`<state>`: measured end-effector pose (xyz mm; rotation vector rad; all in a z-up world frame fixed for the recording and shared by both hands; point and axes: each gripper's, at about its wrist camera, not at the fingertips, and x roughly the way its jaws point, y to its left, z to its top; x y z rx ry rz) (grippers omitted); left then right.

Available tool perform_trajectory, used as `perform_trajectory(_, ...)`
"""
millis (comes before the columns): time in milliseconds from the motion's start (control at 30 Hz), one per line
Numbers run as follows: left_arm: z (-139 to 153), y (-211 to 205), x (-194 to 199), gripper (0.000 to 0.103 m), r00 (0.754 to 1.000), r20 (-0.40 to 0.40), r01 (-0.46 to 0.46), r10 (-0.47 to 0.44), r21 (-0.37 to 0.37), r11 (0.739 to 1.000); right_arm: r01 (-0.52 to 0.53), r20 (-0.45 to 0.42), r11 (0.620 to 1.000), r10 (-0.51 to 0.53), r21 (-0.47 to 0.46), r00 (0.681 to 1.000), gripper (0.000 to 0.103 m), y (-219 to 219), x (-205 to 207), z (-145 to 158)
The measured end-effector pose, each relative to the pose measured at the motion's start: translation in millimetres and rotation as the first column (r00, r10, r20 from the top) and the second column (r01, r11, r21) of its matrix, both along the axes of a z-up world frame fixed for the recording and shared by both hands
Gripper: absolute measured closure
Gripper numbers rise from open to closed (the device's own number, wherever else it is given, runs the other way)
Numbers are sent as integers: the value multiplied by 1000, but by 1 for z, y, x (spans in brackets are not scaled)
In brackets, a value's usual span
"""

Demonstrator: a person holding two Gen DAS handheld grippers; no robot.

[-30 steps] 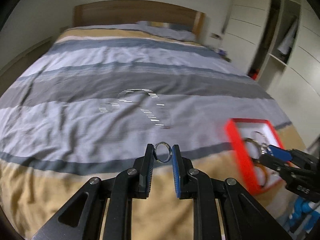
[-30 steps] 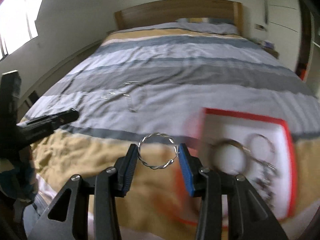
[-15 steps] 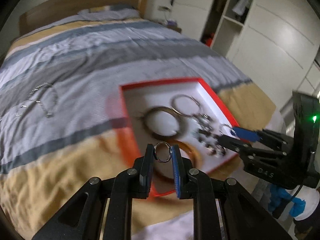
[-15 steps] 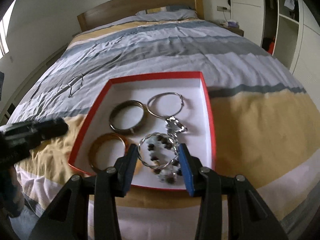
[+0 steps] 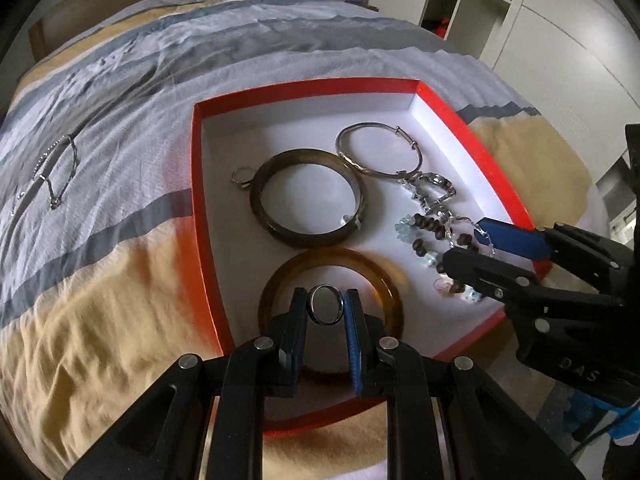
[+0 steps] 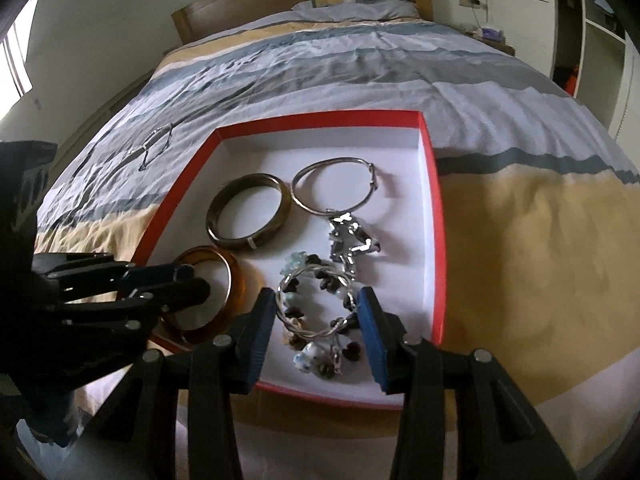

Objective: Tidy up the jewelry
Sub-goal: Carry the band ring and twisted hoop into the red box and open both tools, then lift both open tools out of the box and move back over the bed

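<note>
A red box [image 5: 198, 184] with a white inside lies on the striped bed; it also shows in the right wrist view [image 6: 438, 248]. It holds a dark bangle [image 5: 308, 200], an amber bangle [image 5: 384, 276], a silver bangle [image 5: 378, 156], a small ring [image 5: 241, 177] and a beaded bracelet [image 5: 430, 232]. My left gripper [image 5: 326, 312] is shut on a small metal ring [image 5: 325, 309] above the amber bangle. My right gripper [image 6: 318, 308] is shut on a twisted silver wire bangle [image 6: 316, 304] above the beaded bracelet [image 6: 320, 356].
A thin chain necklace [image 5: 52, 172] lies on the bedspread left of the box, also in the right wrist view [image 6: 154, 146]. The wooden headboard [image 6: 304, 0] is at the far end. White wardrobes [image 5: 560, 40] stand to the right of the bed.
Both grippers swung from over the bare bedspread to over the red box and came lower, each still holding its piece. The box now fills the middle of both views.
</note>
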<state>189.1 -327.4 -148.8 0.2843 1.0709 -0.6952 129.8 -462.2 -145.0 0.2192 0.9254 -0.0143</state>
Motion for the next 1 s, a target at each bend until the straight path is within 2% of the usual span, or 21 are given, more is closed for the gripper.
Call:
perform_trajectory(133, 0, -2, 0, 82, 1000, -4, -8, 9, 19, 1000, -10, -16, 1000, 10, -4, 1000, 61, 0, 0, 0)
perform_trajectory(267, 8, 2, -4, 71, 1000, 9, -22, 22, 26, 999, -2, -35, 1000, 2, 0, 999, 61, -1, -3, 1)
perform_trajectory(500, 38, 15, -25, 63, 998, 56, -23, 23, 8, 1000, 16, -58, 1000, -16, -1, 998, 60, -2, -13, 5)
perform_trajectory(600, 55, 21, -37, 58, 996, 85, -21, 22, -9, 1000, 48, -30, 999, -48, 15, 998, 60, -5, -28, 17)
perform_trajectory(767, 80, 38, -58, 43, 990, 135, -44, 49, -37, 998, 86, 35, 996, -86, 15, 996, 60, -1, -53, 47)
perform_trajectory(1000, 91, 90, -66, 42, 980, 164, -106, 115, -64, 992, 106, 93, 994, -108, 23, 990, 60, 16, -70, 79)
